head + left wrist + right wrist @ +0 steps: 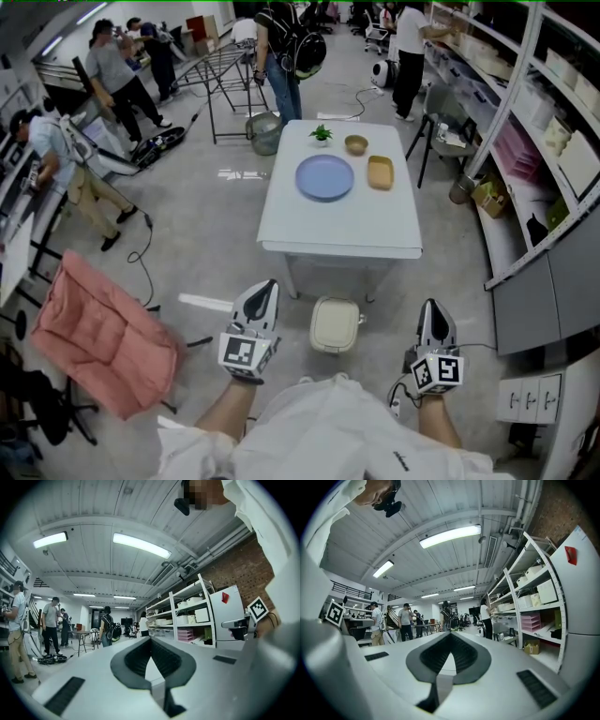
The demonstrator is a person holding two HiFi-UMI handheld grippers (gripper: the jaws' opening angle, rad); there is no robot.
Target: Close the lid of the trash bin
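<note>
Item: left gripper (268,285), in your left hand, level, jaws clenched on nothing. Its own view shows the ribbed pads meeting with only open room beyond. Item: right gripper (430,306), likewise level, jaws pressed together and empty. Item: trash bin (335,325), cream, on the floor between the two grippers and a little ahead of them, just before the near edge of the table (337,230). Neither gripper touches it. Seen from steeply above, the lid appears to lie flat over the bin with no flap standing up, which is how the task wants it. A small gap at the rim could not be read from this angle. Step, as a judgement: nothing seems left to push. If the lid needs seating, a clenched tip pressed straight down on its top would do. Edges: the table's front edge and legs stand just behind the bin, so approach from your side. Room: bare floor left of the bin as far as the pink cushion (98,333). On your right, a white cabinet (553,300) and shelving (525,141) hem the aisle. Farther: a blue plate (324,176), tan tray (380,172), bowl (356,144) and small plant (322,134) on the table. People stand well beyond it.
</note>
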